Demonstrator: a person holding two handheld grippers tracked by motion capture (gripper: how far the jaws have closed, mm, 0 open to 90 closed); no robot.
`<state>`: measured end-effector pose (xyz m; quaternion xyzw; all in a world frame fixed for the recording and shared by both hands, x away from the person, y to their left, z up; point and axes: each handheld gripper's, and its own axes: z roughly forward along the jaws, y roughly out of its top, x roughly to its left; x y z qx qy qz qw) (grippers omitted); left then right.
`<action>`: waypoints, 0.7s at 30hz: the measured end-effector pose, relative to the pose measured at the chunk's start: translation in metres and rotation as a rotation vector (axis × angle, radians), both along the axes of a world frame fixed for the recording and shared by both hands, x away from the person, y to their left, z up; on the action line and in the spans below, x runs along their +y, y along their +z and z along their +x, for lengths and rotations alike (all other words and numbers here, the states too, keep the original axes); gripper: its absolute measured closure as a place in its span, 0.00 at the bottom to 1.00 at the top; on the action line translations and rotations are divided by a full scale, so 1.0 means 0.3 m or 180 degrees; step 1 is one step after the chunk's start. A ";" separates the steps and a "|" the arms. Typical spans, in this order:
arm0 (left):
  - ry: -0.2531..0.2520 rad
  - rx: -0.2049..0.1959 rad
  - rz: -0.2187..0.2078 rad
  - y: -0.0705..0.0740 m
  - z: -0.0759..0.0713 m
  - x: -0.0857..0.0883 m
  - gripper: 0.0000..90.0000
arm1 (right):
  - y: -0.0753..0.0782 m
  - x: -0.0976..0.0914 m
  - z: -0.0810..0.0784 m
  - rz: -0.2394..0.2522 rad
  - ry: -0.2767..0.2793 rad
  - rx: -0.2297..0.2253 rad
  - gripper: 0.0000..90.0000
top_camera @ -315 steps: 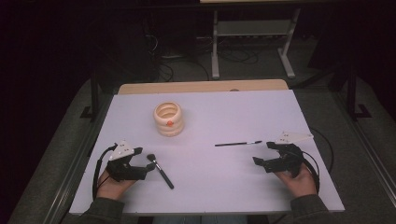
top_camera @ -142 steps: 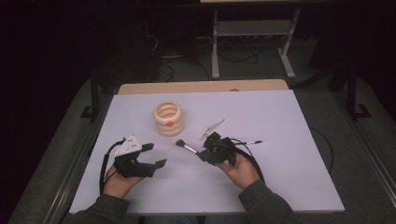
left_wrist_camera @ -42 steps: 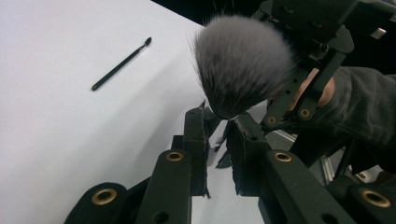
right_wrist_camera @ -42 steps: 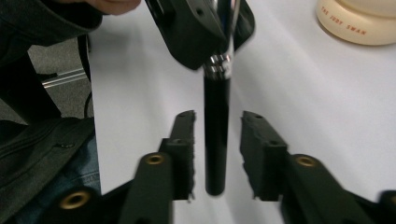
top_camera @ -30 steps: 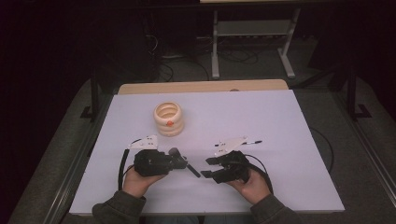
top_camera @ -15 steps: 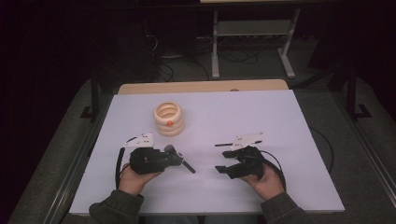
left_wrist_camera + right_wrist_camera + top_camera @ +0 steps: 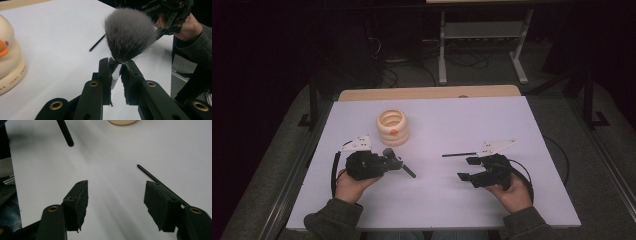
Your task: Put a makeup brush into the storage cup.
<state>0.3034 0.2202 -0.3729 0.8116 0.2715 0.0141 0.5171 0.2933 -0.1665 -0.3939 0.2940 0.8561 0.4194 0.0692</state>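
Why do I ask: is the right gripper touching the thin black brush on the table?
Cannot tell. In the right gripper view the open right gripper holds nothing, but the thin black brush passes behind one of its fingers, hiding any gap.

Faint, unreadable lettering rings the cream holder (image 7: pixel 11 75).

In the left gripper view, the makeup brush (image 7: pixel 128 35) has its ferrule pinched between the jaws, so the handle below is hidden behind them. The cream ring-stacked holder (image 7: pixel 8 52) is cut off by the left edge, and the lettering on its base is too blurred to read. In the right gripper view, the thin black brush (image 7: pixel 160 183) runs behind the right-hand jaw, its far end hidden. The dark handle tip (image 7: pixel 65 133) is cut by the top edge.
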 end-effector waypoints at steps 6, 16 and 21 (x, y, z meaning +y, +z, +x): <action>0.0015 0.0011 0.0113 0.023 0.029 -0.003 0.87 | -0.008 -0.037 0.002 0.0013 -0.0057 0.0008 0.38; 0.0063 -0.0053 0.0255 0.129 0.082 0.004 0.87 | 0.001 -0.074 -0.009 0.0004 -0.0190 -0.0032 0.34; 0.0134 -0.0090 0.0303 0.190 0.122 0.019 0.87 | -0.002 -0.083 -0.006 -0.0011 -0.0224 0.0002 0.34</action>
